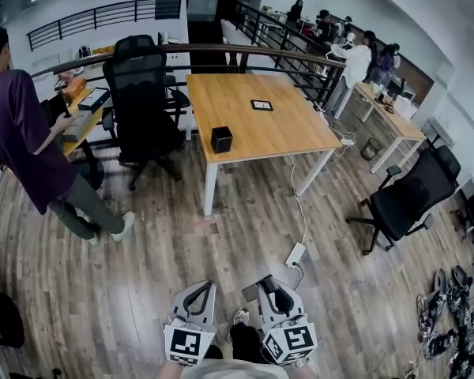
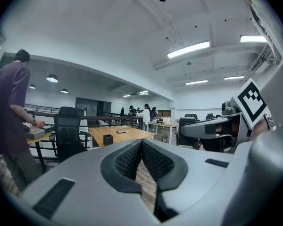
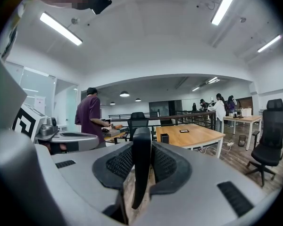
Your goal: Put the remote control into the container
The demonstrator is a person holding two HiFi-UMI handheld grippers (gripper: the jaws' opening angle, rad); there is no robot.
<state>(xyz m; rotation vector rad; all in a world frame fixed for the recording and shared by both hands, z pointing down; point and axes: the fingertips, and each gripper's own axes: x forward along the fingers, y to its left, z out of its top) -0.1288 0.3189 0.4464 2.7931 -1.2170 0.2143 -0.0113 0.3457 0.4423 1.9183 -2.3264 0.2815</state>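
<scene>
While in right tool (image 1: 270,289), black remote (image 3: 141,160).

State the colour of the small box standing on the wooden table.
Black. The box shows best in the head view.

Remote control (image 3: 141,168): black, slim, upright in my right gripper (image 3: 142,147), lower centre.
Container (image 1: 221,140): small black box, desk (image 1: 257,136) front edge, upper centre.
</scene>
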